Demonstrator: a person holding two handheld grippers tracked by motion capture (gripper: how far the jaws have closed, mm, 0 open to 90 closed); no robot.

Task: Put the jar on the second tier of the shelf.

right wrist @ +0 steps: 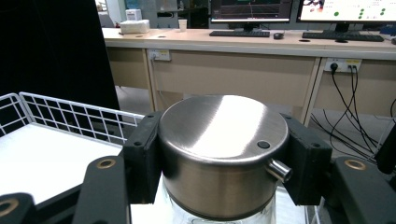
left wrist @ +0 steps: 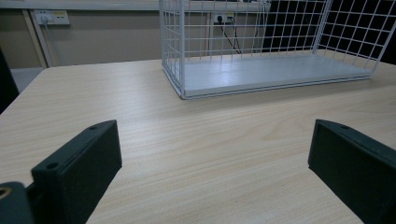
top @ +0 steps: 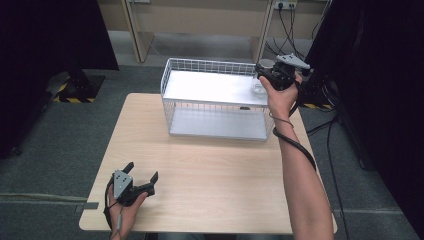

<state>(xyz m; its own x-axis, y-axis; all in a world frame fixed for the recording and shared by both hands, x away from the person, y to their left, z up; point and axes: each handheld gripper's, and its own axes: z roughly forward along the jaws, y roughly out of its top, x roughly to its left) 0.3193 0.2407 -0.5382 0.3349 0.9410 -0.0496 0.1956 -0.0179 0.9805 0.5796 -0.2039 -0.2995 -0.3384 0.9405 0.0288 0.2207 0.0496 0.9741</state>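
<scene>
A light wooden rectangular table [top: 210, 175] carries a white wire-mesh rack with a flat white shelf on top and a second white panel at its base [top: 215, 100], set toward the far edge of the tabletop.

The right gripper [top: 272, 75] is raised at the far right corner of that rack, held in the person's right hand [top: 280, 97] with the forearm reaching up along the table's right side and a black cable looping off the wrist. In the right gripper view its two black jaws are clenched on a round brushed-steel lid with a short metal spout at its side [right wrist: 224, 149], one pad pressed to each side of the metal wall. Below the lid a little clear glass shows (a jar or dispenser body, mostly hidden at the bottom of the frame). The grasped piece sits just above the rack's white top shelf [right wrist: 56, 158], close to its wire rim; whether it touches the shelf cannot be told.

The left gripper [top: 142, 177] rests low at the near left corner of the table, in the person's left hand [top: 125, 212]. Its jaws stand wide apart with nothing between them, bare wood showing across the gap, and the rack [left wrist: 266, 74] stands well ahead of it
</scene>
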